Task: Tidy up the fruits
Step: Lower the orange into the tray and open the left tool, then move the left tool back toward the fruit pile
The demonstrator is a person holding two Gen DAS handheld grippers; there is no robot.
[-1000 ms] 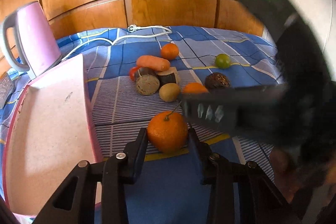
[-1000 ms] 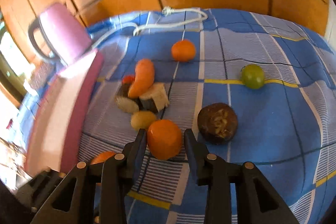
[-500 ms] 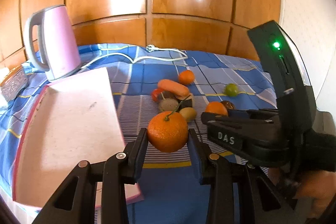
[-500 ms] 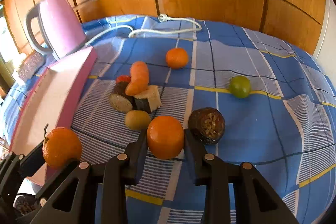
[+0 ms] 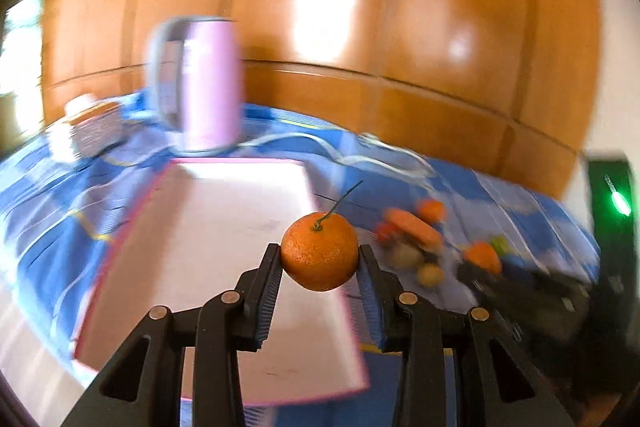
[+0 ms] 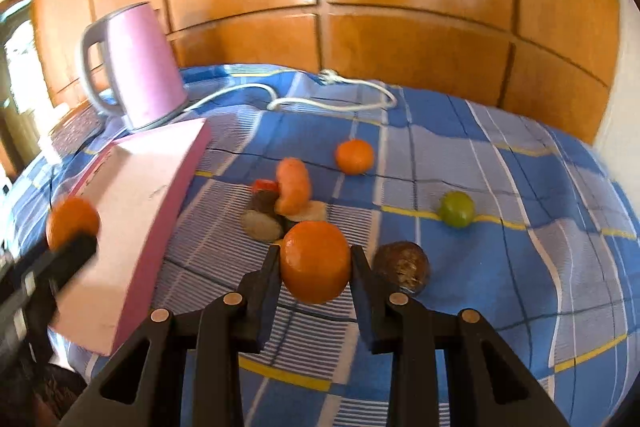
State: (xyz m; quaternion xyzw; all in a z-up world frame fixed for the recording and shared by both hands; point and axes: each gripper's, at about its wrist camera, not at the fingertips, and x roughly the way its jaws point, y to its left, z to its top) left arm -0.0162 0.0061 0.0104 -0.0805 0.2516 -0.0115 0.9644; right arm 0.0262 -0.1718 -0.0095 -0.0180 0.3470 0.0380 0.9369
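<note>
Left gripper clamped on stemmed orange mandarin, now lifted off blue checked bedspread, over pink-rimmed white tray. Right gripper clamped on smooth orange fruit, also raised; tray at its 9 o'clock. Both fruits ready for tray.

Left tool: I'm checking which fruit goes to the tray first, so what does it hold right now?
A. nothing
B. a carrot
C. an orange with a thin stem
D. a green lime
C: in the left wrist view the left tool is clamped on the stemmed orange, raised in front of the pink tray.
</note>
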